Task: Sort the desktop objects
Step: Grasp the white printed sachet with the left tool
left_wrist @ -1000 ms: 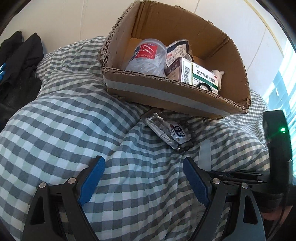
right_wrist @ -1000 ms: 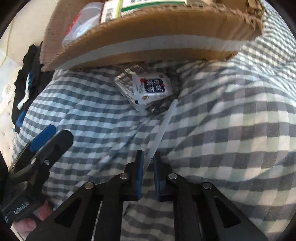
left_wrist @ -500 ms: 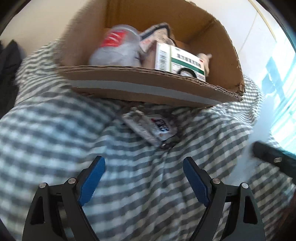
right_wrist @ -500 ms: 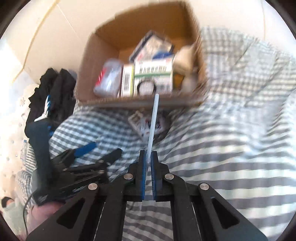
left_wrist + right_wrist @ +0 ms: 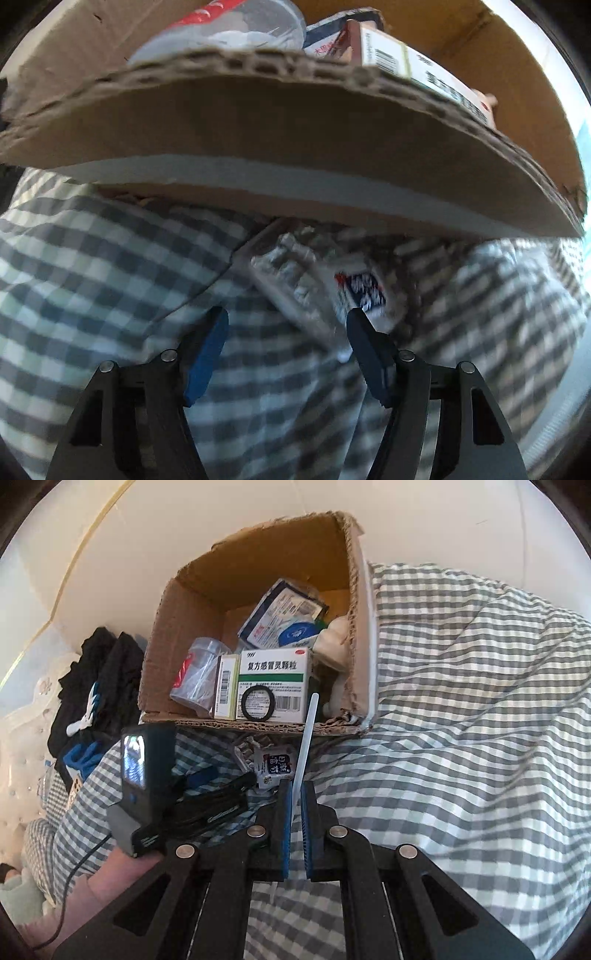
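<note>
Right gripper: blue pads clamped on a thin translucent-white plastic stick, raised above the checked grey-white bedding, stick tip over the open brown cardboard box.
Left gripper: low on the bedding, jaws wide apart, flanking a crumpled silver foil packet lying just before the box front.

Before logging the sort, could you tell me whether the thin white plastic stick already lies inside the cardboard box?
No, the right gripper holds the thin white plastic stick pinched between its fingers.
</note>
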